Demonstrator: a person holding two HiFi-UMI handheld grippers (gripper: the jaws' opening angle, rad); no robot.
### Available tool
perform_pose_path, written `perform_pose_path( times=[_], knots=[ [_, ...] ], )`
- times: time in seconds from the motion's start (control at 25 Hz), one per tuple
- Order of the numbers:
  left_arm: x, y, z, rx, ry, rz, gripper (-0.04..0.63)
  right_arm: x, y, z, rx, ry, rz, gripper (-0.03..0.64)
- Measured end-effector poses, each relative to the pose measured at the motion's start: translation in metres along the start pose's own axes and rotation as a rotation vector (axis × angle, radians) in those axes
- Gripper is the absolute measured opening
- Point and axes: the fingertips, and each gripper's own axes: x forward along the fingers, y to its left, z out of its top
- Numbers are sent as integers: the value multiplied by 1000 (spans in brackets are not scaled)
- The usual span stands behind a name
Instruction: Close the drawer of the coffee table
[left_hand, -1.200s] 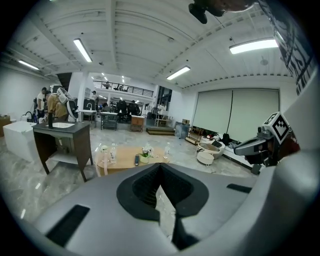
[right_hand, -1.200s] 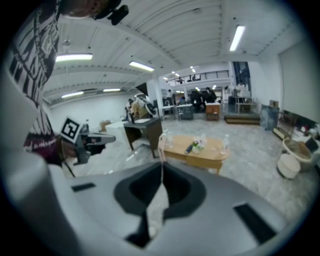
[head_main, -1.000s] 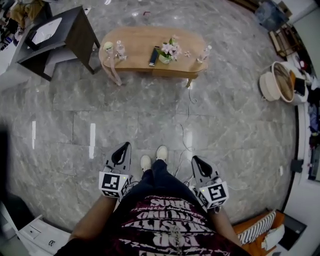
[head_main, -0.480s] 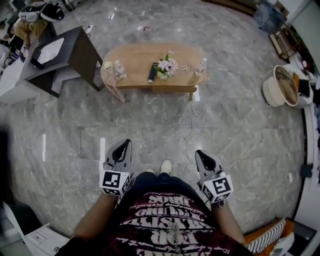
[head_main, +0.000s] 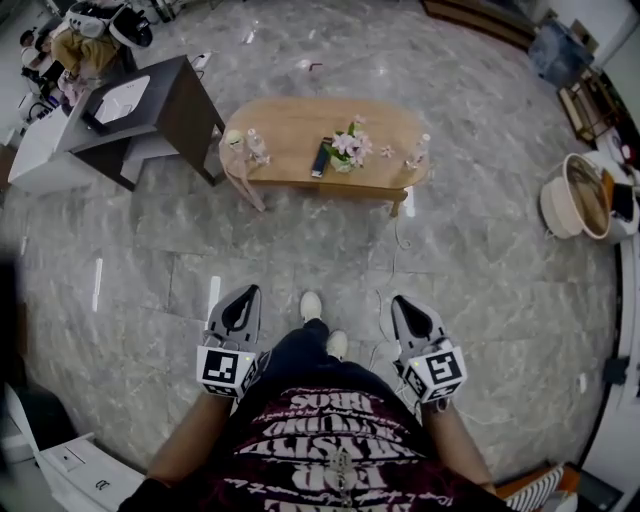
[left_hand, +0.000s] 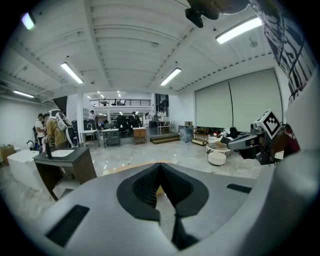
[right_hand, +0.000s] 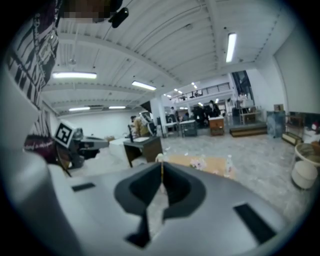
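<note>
The oval wooden coffee table (head_main: 300, 125) stands on the marble floor, well ahead of me. On it lie a dark remote (head_main: 322, 157), a small bunch of flowers (head_main: 350, 148) and small bottles (head_main: 255, 146). I cannot make out its drawer from here. My left gripper (head_main: 245, 293) and right gripper (head_main: 398, 301) are held at my waist on either side of my legs, both pointing at the table, far from it. Both are shut with nothing between the jaws. In the right gripper view the table (right_hand: 212, 164) shows beyond the shut jaws.
A dark side desk (head_main: 170, 105) stands left of the table, with people behind it. A round white basket table (head_main: 575, 198) is at the right. A white box (head_main: 75, 465) lies at my lower left. A thin cable (head_main: 395, 245) trails over the floor.
I have stepped forward across the floor; the table has shifted right and a little lower in the head view. Both grippers came along, still shut and empty.
</note>
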Motion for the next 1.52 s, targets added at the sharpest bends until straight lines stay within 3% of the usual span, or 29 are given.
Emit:
perform_pose_path(
  times=[0.24, 0.4, 0.52, 0.76, 0.96, 1.12, 1.28, 1.52],
  knots=[
    [-3, 26, -17, -67, 27, 44, 25, 30, -1, -6, 21, 7, 28, 35],
    [19, 29, -17, -120, -17, -9, 25, 42, -13, -14, 24, 40, -6, 35],
    [40, 22, -5, -109, -65, -64, 25, 42, -26, -1, 22, 34, -47, 35],
    [80, 9, 20, -81, -105, -156, 25, 49, -35, 47, -87, -52, -68, 35],
    [116, 23, 50, 20, -149, -140, 25, 75, -30, 90, -205, -104, -34, 35],
    [143, 37, 88, 76, -220, -141, 25, 97, -39, 118, -213, -103, -42, 35],
    [157, 60, 119, 46, -277, -142, 25, 121, -53, 142, -236, -119, -89, 35],
    [181, 101, 109, -3, -248, -98, 25, 135, -61, 147, -183, -108, -158, 35]
  ],
)
